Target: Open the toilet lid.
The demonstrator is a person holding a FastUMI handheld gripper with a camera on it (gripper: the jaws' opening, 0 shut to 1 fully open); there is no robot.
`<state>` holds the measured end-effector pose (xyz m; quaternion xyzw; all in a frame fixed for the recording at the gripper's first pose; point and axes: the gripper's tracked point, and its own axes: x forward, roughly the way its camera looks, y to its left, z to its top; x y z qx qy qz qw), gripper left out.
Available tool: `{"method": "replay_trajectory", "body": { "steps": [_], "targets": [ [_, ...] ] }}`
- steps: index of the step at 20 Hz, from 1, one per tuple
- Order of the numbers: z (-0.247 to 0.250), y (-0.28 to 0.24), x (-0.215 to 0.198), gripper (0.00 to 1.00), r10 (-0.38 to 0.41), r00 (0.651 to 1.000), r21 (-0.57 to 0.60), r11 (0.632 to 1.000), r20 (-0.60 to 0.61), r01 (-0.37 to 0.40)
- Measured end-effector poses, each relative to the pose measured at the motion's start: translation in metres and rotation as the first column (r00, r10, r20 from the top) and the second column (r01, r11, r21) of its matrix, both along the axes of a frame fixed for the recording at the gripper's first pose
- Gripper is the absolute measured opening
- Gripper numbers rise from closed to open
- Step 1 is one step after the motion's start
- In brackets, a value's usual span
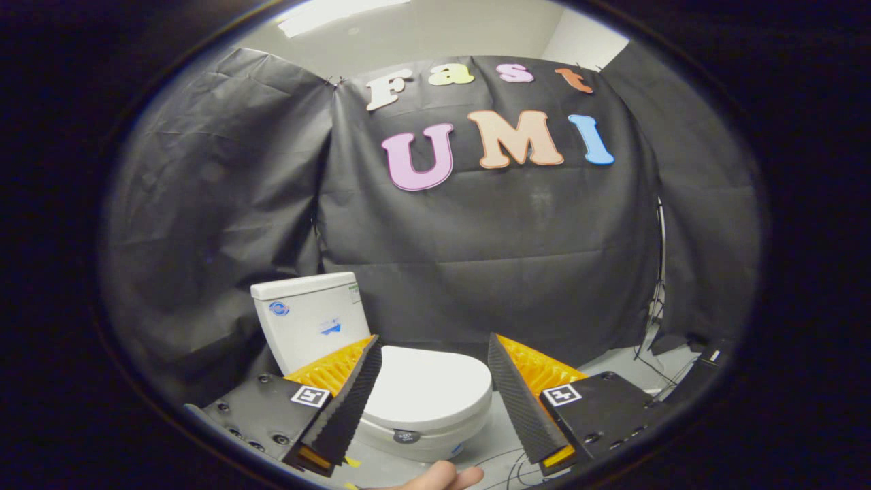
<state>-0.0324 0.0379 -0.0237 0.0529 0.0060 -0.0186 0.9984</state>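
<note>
Before us, black cloth (pixel 476 258) drapes the booth's walls, and at 12 o'clock beyond our gripper (pixel 433 348) stands a white toilet (pixel 381 381), its tank (pixel 309 320) rising at about 10 o'clock against the cloth. We see the toilet lid (pixel 429 391) lying closed and flat over the bowl, framed between our two ribbed fingers (pixel 350 401), which stand wide apart and touch nothing. At 6 o'clock, below the fingers, part of a hand (pixel 439 478) shows, and thin cables (pixel 507 466) trail over the pale floor (pixel 616 367) just beside it.
</note>
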Motion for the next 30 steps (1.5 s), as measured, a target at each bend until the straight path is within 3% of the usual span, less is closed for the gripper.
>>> {"method": "replay_trajectory", "body": {
  "steps": [14, 20, 24, 26, 30],
  "targets": [
    [-0.033, 0.022, 0.023, 0.97, 0.018, 1.0, 0.016, 1.0, -0.012, -0.018],
    [-0.062, 0.049, 0.051, 0.98, 0.076, 0.997, 0.12, 0.99, -0.004, -0.075],
    [-0.094, 0.063, 0.065, 0.98, 0.1, 0.994, 0.351, 0.93, 0.051, -0.112],
    [-0.129, 0.055, 0.068, 0.98, 0.062, 0.998, 0.451, 0.891, -0.009, -0.052],
    [-0.177, 0.043, 0.061, 0.99, 0.012, 0.992, 0.625, 0.777, -0.127, 0.07]
  ]
}}
